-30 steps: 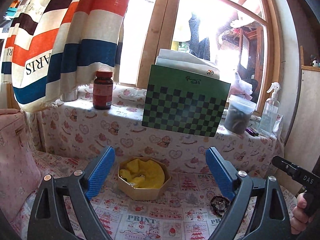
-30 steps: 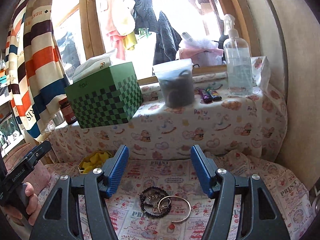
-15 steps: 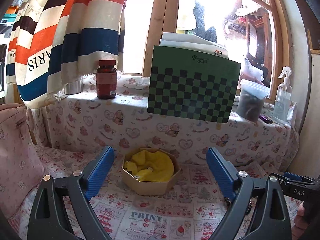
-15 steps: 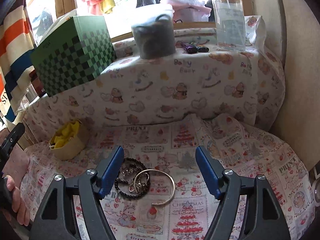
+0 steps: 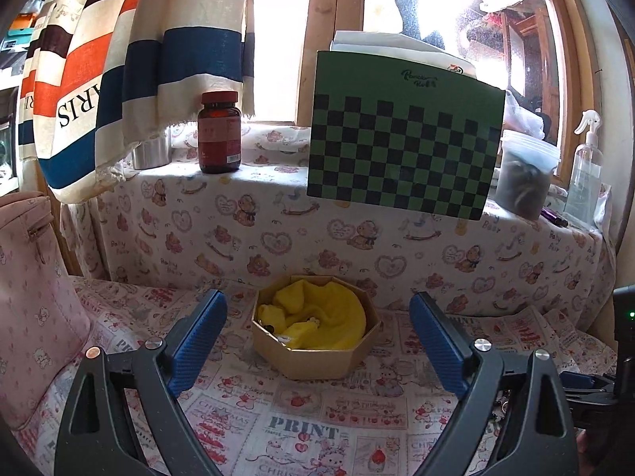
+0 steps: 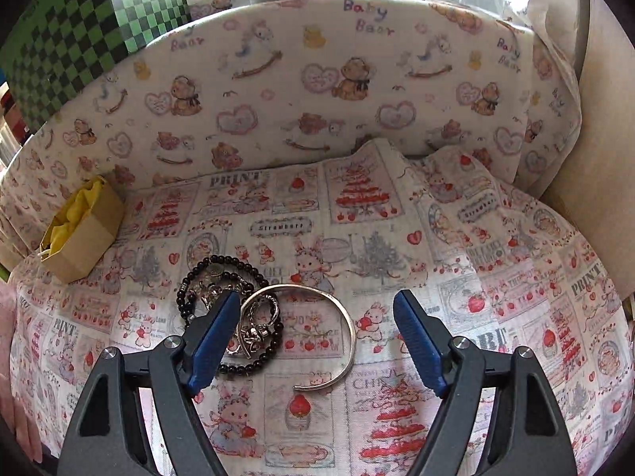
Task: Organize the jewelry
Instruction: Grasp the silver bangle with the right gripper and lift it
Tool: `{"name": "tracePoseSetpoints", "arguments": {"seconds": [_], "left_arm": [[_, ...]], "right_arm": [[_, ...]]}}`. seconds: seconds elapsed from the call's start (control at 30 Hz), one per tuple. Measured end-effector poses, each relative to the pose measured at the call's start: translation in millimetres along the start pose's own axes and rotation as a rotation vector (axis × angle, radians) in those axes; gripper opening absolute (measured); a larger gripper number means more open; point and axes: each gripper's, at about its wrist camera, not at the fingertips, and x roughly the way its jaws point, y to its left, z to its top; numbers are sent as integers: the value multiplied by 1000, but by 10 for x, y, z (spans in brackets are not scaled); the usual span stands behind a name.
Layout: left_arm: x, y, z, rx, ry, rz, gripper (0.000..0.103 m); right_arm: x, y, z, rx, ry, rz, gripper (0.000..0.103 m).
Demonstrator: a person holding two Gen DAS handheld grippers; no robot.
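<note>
So my right gripper point(image 6: 317, 333) is hanging over the jewelry pile with its fingers spread wide, nothing between them. The silver bangle point(image 6: 349, 329) lies flat on the printed cloth point(image 6: 496, 277) right in the gap between the two blue pads, open end facing me. My left-side pad point(image 6: 214, 337) sits over the edge of the black bead bracelet point(image 6: 222, 265), which is curled around a tangle of silver rings and chain bits point(image 6: 260, 321). Whether the pad actually touches the beads, I can't tell from here.

My left gripper point(image 5: 317, 341) is spread wide too, holding nothing, pointed straight at the little octagonal cardboard box point(image 5: 315, 337). The box sits on the cloth near the foot of the bear-print ledge point(image 5: 278, 238), and it's stuffed with a yellow cloth point(image 5: 329, 317) with something small tucked in it, too tiny to make out. From the right camera the box is well off to the left of the jewelry.

Up on the ledge there's a green checkered box point(image 5: 401, 146), a brown pill bottle point(image 5: 219, 133), a plastic tub point(image 5: 524, 174) and a spray bottle point(image 5: 585, 174). A striped curtain point(image 5: 139, 51) hangs on the left.
</note>
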Motion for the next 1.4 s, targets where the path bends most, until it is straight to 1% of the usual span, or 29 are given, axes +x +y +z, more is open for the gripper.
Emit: {"name": "tracePoseSetpoints", "arguments": {"seconds": [0.13, 0.4, 0.63, 0.67, 0.7, 0.83, 0.93, 1.03, 1.13, 1.3, 1.37, 1.4], "left_arm": [[-14, -15, 2, 10, -7, 3, 92], [-21, -10, 25, 5, -6, 0, 92], [-22, 8, 34, -1, -6, 3, 92], [-21, 8, 34, -1, -5, 3, 92], [-22, 8, 34, 0, -5, 3, 92], [-26, 11, 33, 4, -9, 3, 92], [-29, 11, 28, 12, -12, 5, 92], [-41, -12, 17, 21, -16, 5, 92], [-49, -53, 3, 34, -17, 5, 92], [-72, -149, -22, 69, -14, -12, 92], [-92, -219, -27, 100, 4, -11, 92], [-105, -263, -16, 124, 25, 4, 92]], "right_arm": [[76, 13, -7, 15, 21, -12, 81], [104, 49, -13, 9, 41, 27, 81], [120, 111, -49, -13, 34, -3, 81], [118, 117, -54, -19, 32, -6, 79], [112, 118, -60, -25, 26, -1, 68], [72, 137, -70, -55, 25, 0, 67], [14, 106, -60, -61, 23, 18, 67], [-165, 48, -43, -58, -25, 45, 67], [-365, 1, -17, -53, -100, 95, 67], [-682, -118, 35, -9, -232, 173, 67], [-758, -185, 87, 14, -271, 196, 67], [-788, -221, 101, 27, -285, 205, 67]]}}
